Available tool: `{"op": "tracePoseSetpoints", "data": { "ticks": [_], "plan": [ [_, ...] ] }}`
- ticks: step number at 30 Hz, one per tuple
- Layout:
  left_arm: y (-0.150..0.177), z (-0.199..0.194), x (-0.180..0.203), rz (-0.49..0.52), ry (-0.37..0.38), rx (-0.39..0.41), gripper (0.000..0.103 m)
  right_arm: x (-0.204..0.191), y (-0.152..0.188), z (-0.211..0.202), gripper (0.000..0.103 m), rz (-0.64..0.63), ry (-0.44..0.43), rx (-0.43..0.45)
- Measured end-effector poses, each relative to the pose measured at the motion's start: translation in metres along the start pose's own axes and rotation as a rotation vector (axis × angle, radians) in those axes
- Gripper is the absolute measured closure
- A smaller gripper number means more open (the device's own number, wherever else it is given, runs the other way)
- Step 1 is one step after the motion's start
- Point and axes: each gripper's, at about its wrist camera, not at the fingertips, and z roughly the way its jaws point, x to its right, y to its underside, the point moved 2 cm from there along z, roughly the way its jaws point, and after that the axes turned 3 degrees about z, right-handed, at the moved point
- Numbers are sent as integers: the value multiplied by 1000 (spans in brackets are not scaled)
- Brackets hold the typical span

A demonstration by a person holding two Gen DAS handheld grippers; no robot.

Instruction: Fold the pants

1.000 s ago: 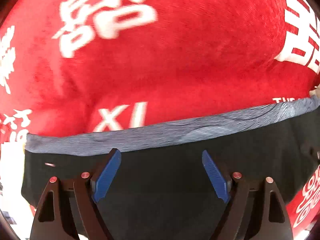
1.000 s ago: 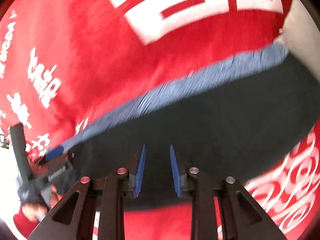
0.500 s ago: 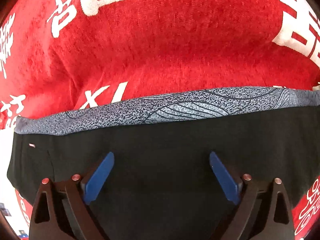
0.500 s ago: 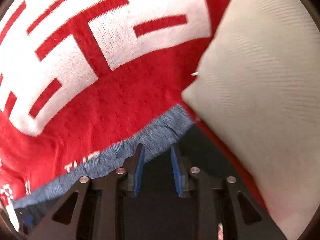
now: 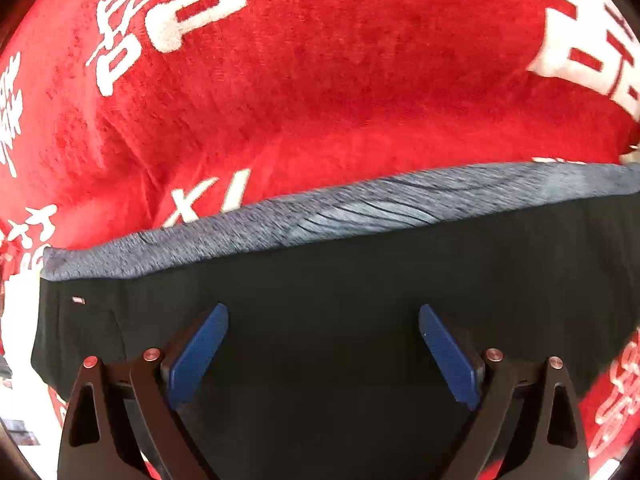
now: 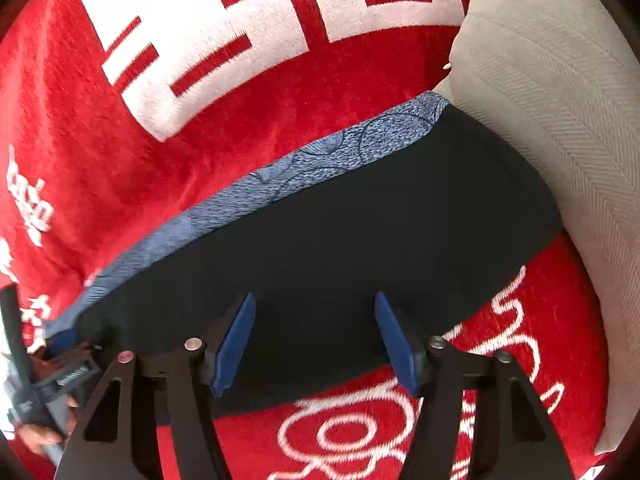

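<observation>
The black pants (image 5: 340, 304) lie folded flat on a red blanket, with a blue-grey patterned waistband (image 5: 320, 216) along their far edge. My left gripper (image 5: 322, 344) is open and empty, just above the black cloth. In the right wrist view the same pants (image 6: 340, 232) and waistband (image 6: 320, 160) run diagonally. My right gripper (image 6: 316, 340) is open and empty over the near edge of the pants.
The red blanket (image 5: 320, 80) with white characters covers the surface. A beige pillow (image 6: 560, 120) lies against the right end of the pants. The other hand-held gripper (image 6: 44, 384) shows at the lower left of the right wrist view.
My right gripper has opened; it was shut before. It swung from the pillow corner back over the pants. My left gripper stayed open and shifted slightly over the cloth.
</observation>
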Motion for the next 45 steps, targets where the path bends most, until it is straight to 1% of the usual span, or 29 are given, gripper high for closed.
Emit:
{"op": "tracePoseSetpoints", "data": {
  "ticks": [3, 6, 7, 9, 10, 13, 16, 19, 21, 23, 24, 26, 29, 30, 33, 34, 35, 36, 37, 39, 40, 41, 45],
  "plan": [
    [9, -18, 12, 5, 52, 6, 6, 17, 8, -18, 37, 83, -83, -22],
    [21, -29, 27, 22, 75, 4, 6, 33, 32, -23, 36, 179, -159, -59],
    [24, -31, 32, 25, 85, -1, 6, 40, 42, -23, 36, 231, -202, -79],
    [29, -34, 45, 28, 101, -11, 6, 51, 53, -23, 36, 297, -252, -88],
    [30, -36, 49, 30, 102, -12, 6, 54, 54, -22, 36, 315, -262, -78],
    [28, -36, 62, 32, 102, -8, 6, 68, 55, -27, 36, 367, -271, -2],
    [18, -37, 75, 22, 109, -4, 6, 81, 44, -20, 36, 468, -316, 72],
    [7, -35, 89, 11, 118, 1, 6, 95, 37, -15, 36, 551, -347, 92],
    [6, -29, 98, 20, 111, -3, 6, 104, 36, -13, 36, 595, -376, 100],
    [9, -17, 107, 33, 92, -35, 6, 110, 33, -14, 36, 626, -401, 132],
    [12, -12, 109, 29, 91, -49, 6, 113, 32, -15, 36, 630, -407, 144],
    [14, -11, 107, -7, 100, -30, 6, 115, 25, -12, 36, 635, -429, 173],
    [17, -12, 108, 1, 96, -10, 6, 114, 10, -7, 36, 614, -439, 201],
    [17, -12, 109, 3, 95, -6, 6, 113, 6, -6, 36, 598, -431, 206],
    [19, -13, 110, 17, 95, 8, 5, 107, -7, -2, 36, 553, -397, 176],
    [19, -13, 111, 19, 98, 10, 5, 106, -10, -1, 40, 551, -377, 152],
    [18, -13, 111, 20, 101, 10, 5, 107, -11, 0, 61, 548, -342, 126],
    [18, -13, 110, 20, 103, 10, 5, 108, -13, 2, 77, 545, -290, 95],
    [17, -14, 110, 20, 104, 7, 5, 110, -14, 2, 84, 542, -284, 81],
    [14, -10, 104, 16, 104, -6, 6, 102, -19, -6, 87, 476, -237, 74],
    [12, -13, 103, 14, 109, -9, 13, 94, -22, -14, 88, 424, -211, 86],
    [10, -20, 105, 15, 122, 1, 17, 86, -24, -20, 89, 381, -196, 99],
    [4, -33, 116, 27, 185, 47, 18, 50, -34, -51, 89, 207, -159, 157]
  ]
}}
